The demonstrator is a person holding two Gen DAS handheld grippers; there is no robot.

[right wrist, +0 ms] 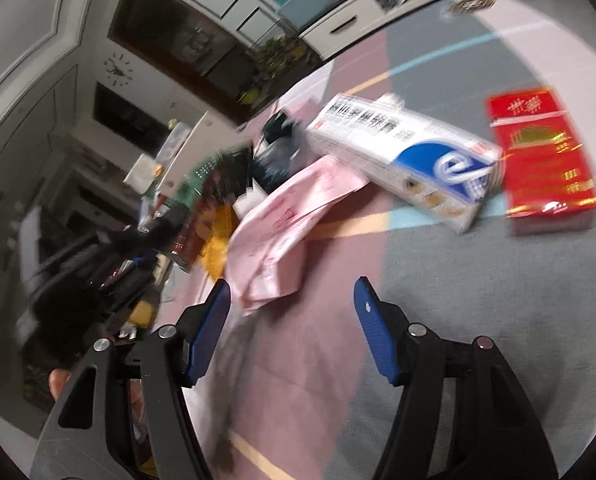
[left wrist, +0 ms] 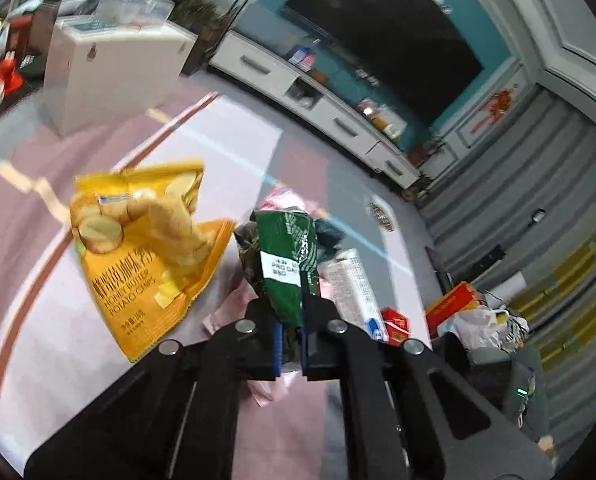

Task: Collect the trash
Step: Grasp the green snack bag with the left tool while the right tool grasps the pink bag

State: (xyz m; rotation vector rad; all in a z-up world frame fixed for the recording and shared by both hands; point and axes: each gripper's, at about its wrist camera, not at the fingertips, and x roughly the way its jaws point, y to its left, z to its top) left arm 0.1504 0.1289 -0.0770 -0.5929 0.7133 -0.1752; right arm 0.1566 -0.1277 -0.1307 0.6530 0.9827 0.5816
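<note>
Left gripper (left wrist: 289, 322) pinched on the lower end of a green wrapper (left wrist: 288, 256), blue pads pressed against the foil from both sides. Wrapper standing up from the jaws, crumpled at the top, white date label facing the camera. Just left of the wrapper, a yellow chip bag (left wrist: 146, 248), torn open and creased, whether lifted or lying on the rug (left wrist: 50, 340) not clear. Just right of the wrapper, a white box (left wrist: 350, 284) and beyond that a red pack (left wrist: 396, 326). Under the wrapper, bits of pink paper (left wrist: 234, 304) showing on the rug. Far behind the wrapper, a white cabinet (left wrist: 322, 92) along a teal wall with a dark screen (left wrist: 382, 36); up and left of it, a white chest (left wrist: 114, 68).

Right gripper (right wrist: 294, 304) spread wide, nothing between the blue pads (right wrist: 372, 328), hanging over the rug (right wrist: 458, 320). Straight ahead of the jaws, crumpled pink paper (right wrist: 286, 232), its near edge just short of the left pad. Beyond the paper, the white box (right wrist: 410, 160) with a blue logo, lying flat and tilted. Right of the box and near it, the red pack (right wrist: 542, 160), flat on grey rug. Left of the paper, blurred: green wrapper (right wrist: 202, 176) and a patch of yellow (right wrist: 218, 252), details not readable.
</note>
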